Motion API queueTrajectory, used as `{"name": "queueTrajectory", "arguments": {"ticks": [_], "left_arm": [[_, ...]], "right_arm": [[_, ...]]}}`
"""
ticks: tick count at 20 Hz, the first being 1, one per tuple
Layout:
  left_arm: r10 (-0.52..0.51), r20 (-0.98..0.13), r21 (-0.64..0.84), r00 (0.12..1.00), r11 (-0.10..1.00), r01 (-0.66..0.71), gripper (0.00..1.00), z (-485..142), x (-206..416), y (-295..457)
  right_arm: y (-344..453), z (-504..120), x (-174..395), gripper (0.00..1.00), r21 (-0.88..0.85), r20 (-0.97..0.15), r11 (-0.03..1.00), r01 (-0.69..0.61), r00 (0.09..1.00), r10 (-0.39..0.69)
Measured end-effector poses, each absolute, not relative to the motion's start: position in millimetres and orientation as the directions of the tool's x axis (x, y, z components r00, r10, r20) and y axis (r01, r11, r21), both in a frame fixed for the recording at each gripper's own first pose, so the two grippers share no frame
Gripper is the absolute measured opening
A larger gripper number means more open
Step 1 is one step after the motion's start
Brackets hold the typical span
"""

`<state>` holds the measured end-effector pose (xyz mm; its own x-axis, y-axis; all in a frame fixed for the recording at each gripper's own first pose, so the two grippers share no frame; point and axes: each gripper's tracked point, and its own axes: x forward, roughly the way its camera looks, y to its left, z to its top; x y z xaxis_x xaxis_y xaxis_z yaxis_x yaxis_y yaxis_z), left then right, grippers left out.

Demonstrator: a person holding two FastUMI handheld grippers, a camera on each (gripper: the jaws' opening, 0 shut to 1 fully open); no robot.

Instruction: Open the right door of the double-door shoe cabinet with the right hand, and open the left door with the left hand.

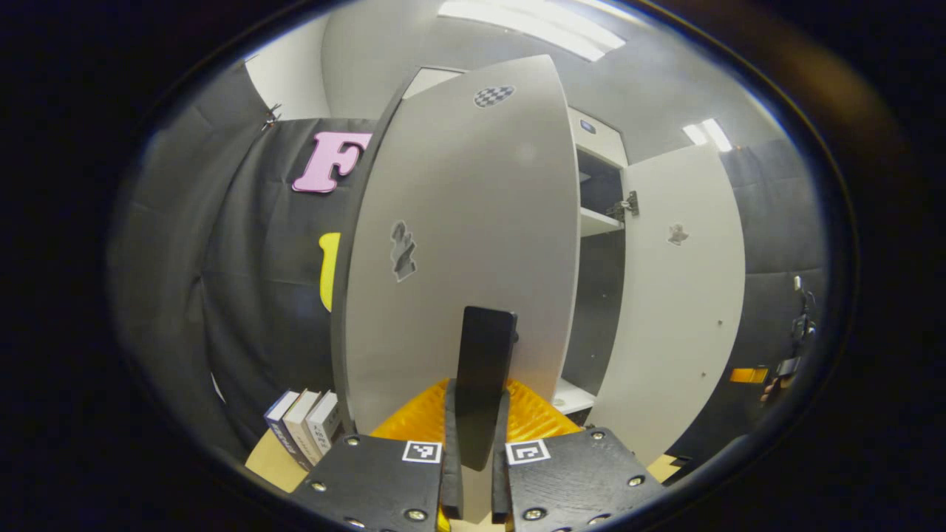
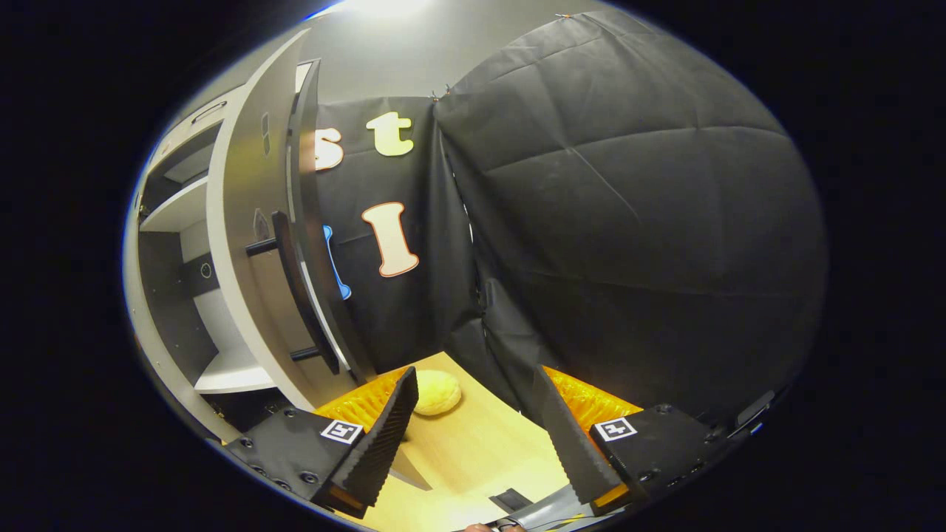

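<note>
In the left gripper view the cabinet's left door (image 1: pixel 458 222) stands swung partly out toward me, a pale panel with a small dark sticker. Its dark bar handle (image 1: pixel 484 347) runs up between my fingers, and my left gripper (image 1: pixel 477 414) is shut on it. Beyond, the right door (image 1: pixel 684 295) hangs wide open with its inner face and hinge (image 1: pixel 625 206) showing. In the right gripper view that right door (image 2: pixel 247 244) is seen almost edge-on at the left, with its dark handle (image 2: pixel 295 295). My right gripper (image 2: pixel 477 436) is open, apart from the door, over the wooden table.
Shelves (image 1: pixel 599 222) show inside the cabinet between the doors. A few boxes (image 1: pixel 307 425) stand upright at the lower left of the left door. A round yellow thing (image 2: pixel 437 391) lies on the wooden table (image 2: pixel 473 458). Black cloth walls close in behind and to the right.
</note>
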<state>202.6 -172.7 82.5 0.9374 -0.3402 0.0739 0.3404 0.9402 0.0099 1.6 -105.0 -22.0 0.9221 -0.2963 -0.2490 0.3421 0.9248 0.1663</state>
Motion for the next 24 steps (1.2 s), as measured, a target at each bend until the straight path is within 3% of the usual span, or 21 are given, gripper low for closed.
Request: {"name": "queueTrajectory", "arguments": {"ticks": [3,4,5,6,9,10,11,19,20,21,24], "left_arm": [[-0.338,0.076,0.024,0.938,0.941,0.338,0.17,85,198,-163],[-0.334,0.08,0.022,0.939,0.942,0.334,0.16,85,197,-162],[-0.329,0.084,0.017,0.941,0.944,0.329,0.17,86,195,-158],[-0.324,0.086,0.014,0.942,0.946,0.324,0.16,86,194,-152],[-0.314,0.09,0.019,0.945,0.949,0.313,0.16,86,190,-141],[-0.31,0.086,0.02,0.947,0.951,0.309,0.16,86,190,-137],[-0.301,0.079,0.023,0.95,0.954,0.3,0.16,86,189,-132],[-0.198,0.075,0.088,0.977,0.978,0.192,0.15,91,189,-75],[-0.155,0.079,0.098,0.985,0.984,0.147,0.15,89,195,-61],[-0.081,0.094,0.111,0.992,0.991,0.07,0.0,93,211,-40],[-0.163,0.093,-0.049,0.982,0.985,0.168,0.02,90,196,-32]], "right_arm": [[-101,-27,-5,0.93,0.144,-0.255,0.932,0.333,0.922,-0.29],[-100,-31,-8,0.98,0.132,-0.26,0.934,0.331,0.921,-0.289],[-99,-34,-11,0.92,0.123,-0.266,0.937,0.327,0.92,-0.286],[-96,-35,-13,0.98,0.119,-0.269,0.939,0.323,0.921,-0.282],[-90,-36,-16,0.98,0.125,-0.271,0.941,0.315,0.923,-0.273],[-88,-38,-18,0.92,0.126,-0.273,0.942,0.312,0.924,-0.269],[-87,-38,-19,0.98,0.125,-0.274,0.943,0.308,0.924,-0.266],[-79,-36,-17,0.98,0.089,-0.289,0.954,0.287,0.924,-0.251],[-78,-33,-17,0.92,0.08,-0.285,0.956,0.283,0.925,-0.25],[-78,-28,-16,0.92,0.072,-0.276,0.956,0.283,0.927,-0.253],[-74,-23,-14,0.92,0.069,-0.265,0.958,0.277,0.931,-0.251]]}}
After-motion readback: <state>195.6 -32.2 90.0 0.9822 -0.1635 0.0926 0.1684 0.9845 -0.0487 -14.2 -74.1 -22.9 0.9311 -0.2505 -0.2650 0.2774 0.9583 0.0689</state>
